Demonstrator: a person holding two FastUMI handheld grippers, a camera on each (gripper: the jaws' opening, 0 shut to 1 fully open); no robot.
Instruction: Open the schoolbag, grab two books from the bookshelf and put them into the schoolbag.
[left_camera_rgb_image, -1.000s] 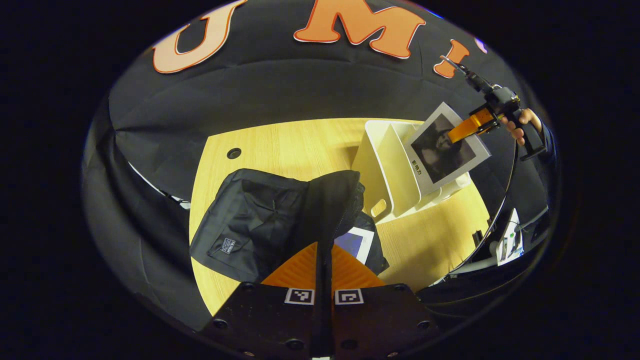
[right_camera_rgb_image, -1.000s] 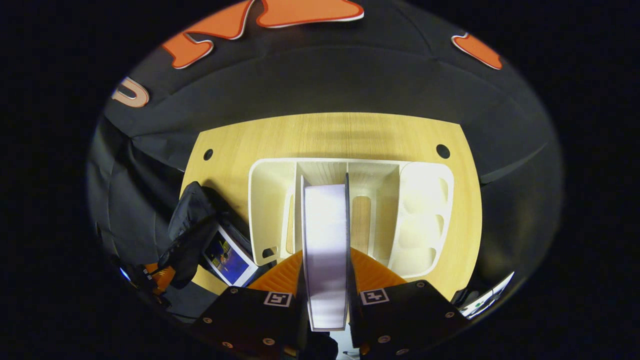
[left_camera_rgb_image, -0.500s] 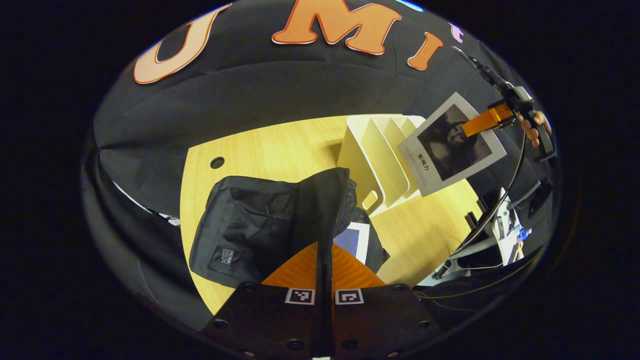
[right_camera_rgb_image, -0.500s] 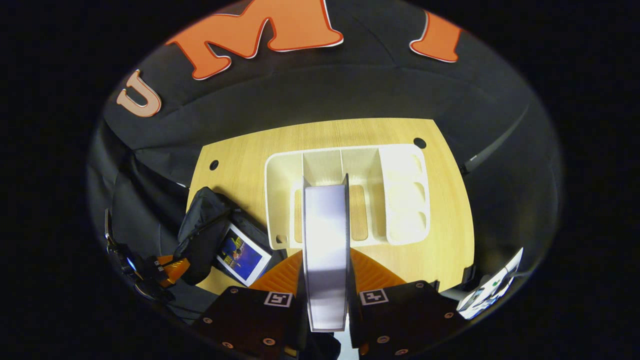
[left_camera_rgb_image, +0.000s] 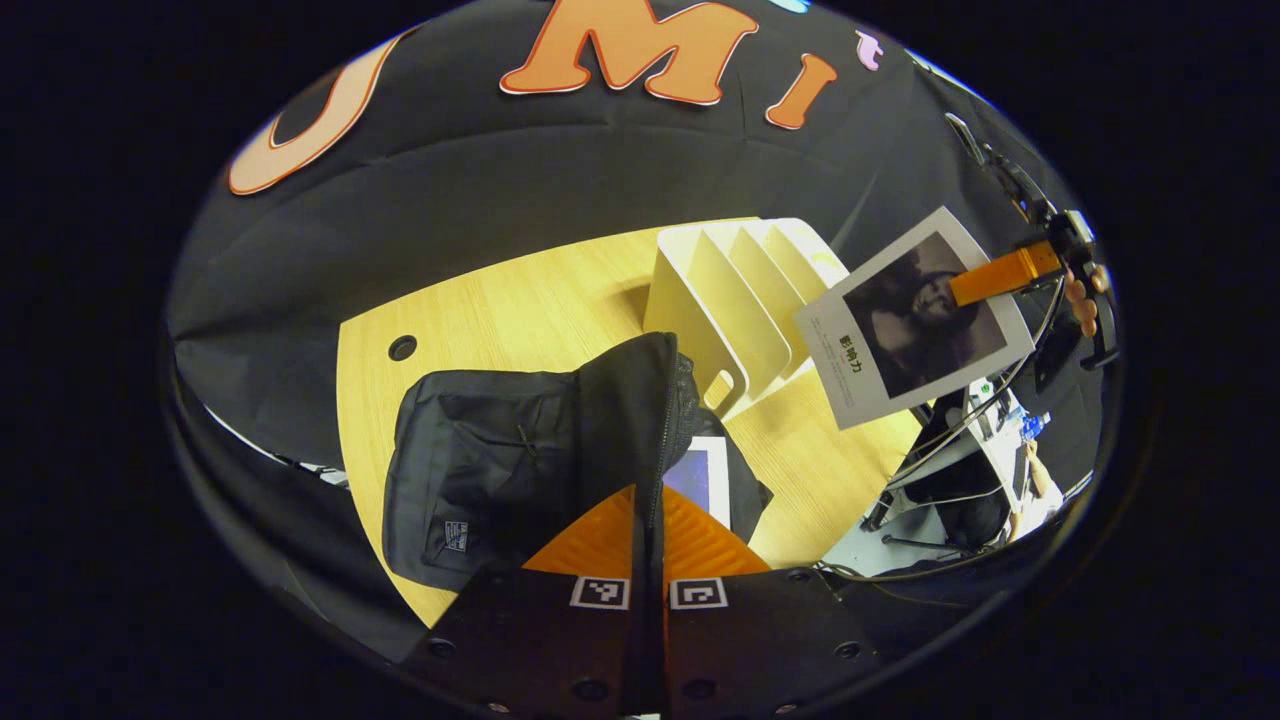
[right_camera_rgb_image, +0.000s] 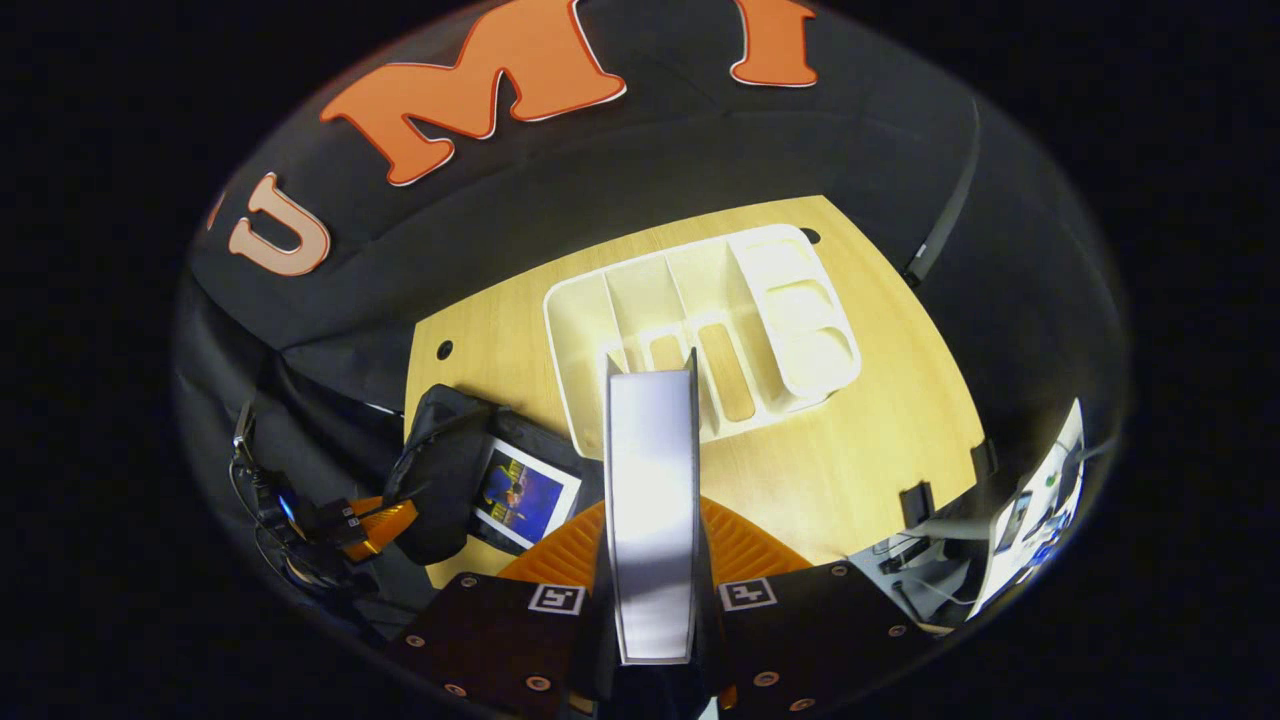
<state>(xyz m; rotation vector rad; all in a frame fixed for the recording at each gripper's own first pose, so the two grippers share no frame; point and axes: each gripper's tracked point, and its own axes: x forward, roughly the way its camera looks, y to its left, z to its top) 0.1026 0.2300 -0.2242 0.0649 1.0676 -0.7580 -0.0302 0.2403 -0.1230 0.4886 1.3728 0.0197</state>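
Two tools are at work. The right tool (right_camera_rgb_image: 650, 600) is clamped on the second book (right_camera_rgb_image: 650, 480), both fingers pressing its covers, and holds it edge-up in the air above the bench (right_camera_rgb_image: 850, 450), clear of the white bookshelf (right_camera_rgb_image: 800, 320). The left tool (left_camera_rgb_image: 648, 520) is pinched tight on the lifted flap of the black schoolbag (left_camera_rgb_image: 500, 460), holding the mouth up. The first book (right_camera_rgb_image: 525, 495), with its blue cover, already lies in the opening. In the left gripper view the carried book (left_camera_rgb_image: 915, 320) hangs from the right tool (left_camera_rgb_image: 985, 280), well to the side of the bag and above the bookshelf (left_camera_rgb_image: 730, 290).

To do this step well, I would carry the book across toward the bag with its lower edge leading. The left tool should lift the flap high and a little away, so the gap is wide. Slide the book in alongside the first one, and release only once most of it is inside. The likely snag is a corner catching the zipper edge.
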